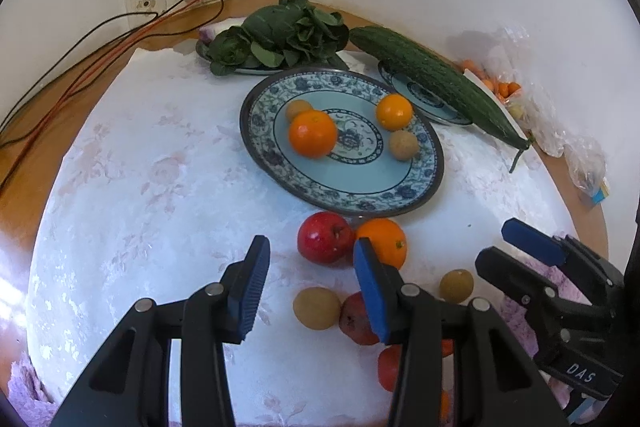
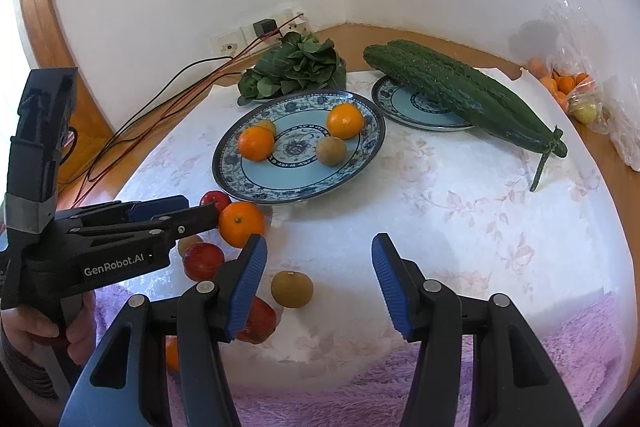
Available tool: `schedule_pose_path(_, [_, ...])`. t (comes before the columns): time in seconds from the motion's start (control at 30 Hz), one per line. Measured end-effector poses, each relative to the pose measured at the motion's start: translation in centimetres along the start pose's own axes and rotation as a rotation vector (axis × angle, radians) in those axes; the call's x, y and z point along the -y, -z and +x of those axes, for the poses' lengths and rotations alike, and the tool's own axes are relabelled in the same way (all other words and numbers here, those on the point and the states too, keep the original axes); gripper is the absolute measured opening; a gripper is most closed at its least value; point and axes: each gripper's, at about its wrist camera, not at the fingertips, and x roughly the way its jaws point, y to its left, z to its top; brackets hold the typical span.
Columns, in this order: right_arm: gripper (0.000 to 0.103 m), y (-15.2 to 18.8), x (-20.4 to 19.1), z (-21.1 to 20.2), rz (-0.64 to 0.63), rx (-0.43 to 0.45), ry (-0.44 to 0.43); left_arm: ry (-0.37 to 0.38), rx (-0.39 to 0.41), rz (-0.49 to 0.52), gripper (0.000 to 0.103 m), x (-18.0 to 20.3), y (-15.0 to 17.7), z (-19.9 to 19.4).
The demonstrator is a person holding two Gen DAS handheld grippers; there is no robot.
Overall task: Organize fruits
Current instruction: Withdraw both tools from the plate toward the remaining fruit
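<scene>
A blue patterned plate (image 1: pixel 348 187) (image 2: pixel 256 187) holds two oranges (image 1: pixel 313 133) (image 2: pixel 345 121) and two small brown fruits (image 1: pixel 404 145) (image 2: pixel 331 150). In front of it on the white cloth lie a red apple (image 1: pixel 325 237), an orange (image 1: pixel 386 239) (image 2: pixel 241 224), brown fruits (image 1: pixel 316 308) (image 2: pixel 291 288) and more red fruits (image 2: pixel 203 260). My left gripper (image 1: pixel 312 291) (image 2: pixel 196 209) is open and empty, its tips just short of the apple and orange. My right gripper (image 2: pixel 319 283) (image 1: pixel 508 247) is open and empty over bare cloth.
A second plate (image 2: pixel 404 107) carries a long green cucumber (image 2: pixel 460 95). Leafy greens (image 2: pixel 296 67) sit on a plate at the back. Cables (image 2: pixel 180 95) run from wall sockets. A plastic bag of small oranges (image 2: pixel 572 87) lies at the far right. A purple fuzzy mat (image 2: pixel 560 367) is nearest.
</scene>
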Motion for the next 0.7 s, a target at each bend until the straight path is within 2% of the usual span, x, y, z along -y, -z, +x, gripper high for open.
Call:
schedule_pose_path(0.2, [0.056, 0.1, -0.2, 0.2, 0.000, -0.003, 0.000, 0.003, 0.010, 0.003, 0.045, -0.1, -0.2, 0.3])
schedule_pose_path(0.27, [0.056, 0.1, -0.2, 0.2, 0.001, -0.003, 0.002, 0.039, 0.015, -0.013, 0.040, -0.4, -0.2, 0.5])
schedule_pose_path(0.3, [0.056, 0.2, -0.3, 0.2, 0.002, -0.003, 0.001, 0.067, 0.013, -0.022, 0.032, -0.5, -0.2, 0.5])
schedule_pose_path(0.33, [0.056, 0.2, -0.3, 0.2, 0.001, -0.003, 0.000, 0.079, 0.012, -0.027, 0.030, -0.6, -0.2, 0.5])
schedule_pose_path(0.47, [0.056, 0.2, -0.5, 0.4, -0.002, -0.006, -0.002, 0.059, 0.022, -0.021, 0.030, -0.5, 0.0, 0.2])
schedule_pose_path(0.6, [0.056, 0.2, -0.8, 0.6, -0.008, -0.008, -0.005, -0.024, 0.049, -0.008, 0.030, -0.8, 0.2, -0.3])
schedule_pose_path(0.7, [0.056, 0.2, -1.0, 0.8, -0.009, -0.012, -0.007, -0.004, 0.044, -0.016, 0.030, -1.1, 0.1, -0.1])
